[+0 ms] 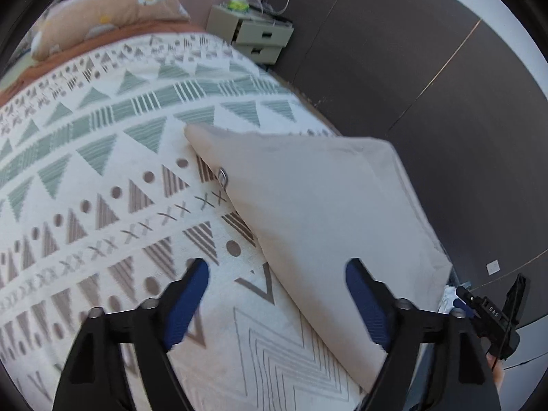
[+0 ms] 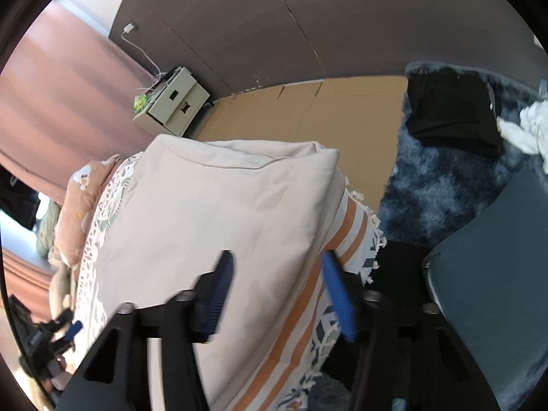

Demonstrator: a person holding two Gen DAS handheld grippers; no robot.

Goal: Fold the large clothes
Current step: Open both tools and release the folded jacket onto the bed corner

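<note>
A beige garment (image 1: 325, 212) lies folded into a thick flat stack near the right edge of the patterned bedspread (image 1: 102, 178); a small metal ring shows at its left edge. My left gripper (image 1: 277, 263) hovers open above the stack's near left border, nothing between its blue pads. In the right wrist view the same garment (image 2: 212, 212) lies on the bedspread's fringed orange-striped border (image 2: 346, 239). My right gripper (image 2: 277, 257) stands open over the garment's near right edge, pads not pressing on it. Each gripper shows at the margin of the other's view (image 1: 493, 311) (image 2: 58, 328).
A pillow (image 1: 109, 10) lies at the head of the bed, and a small drawer cabinet (image 1: 253, 34) stands beside it against the dark wall. Right of the bed are a fluffy blue rug (image 2: 438, 178) with a black cloth (image 2: 448, 109), a white cloth (image 2: 527, 130), and a grey seat (image 2: 496, 274).
</note>
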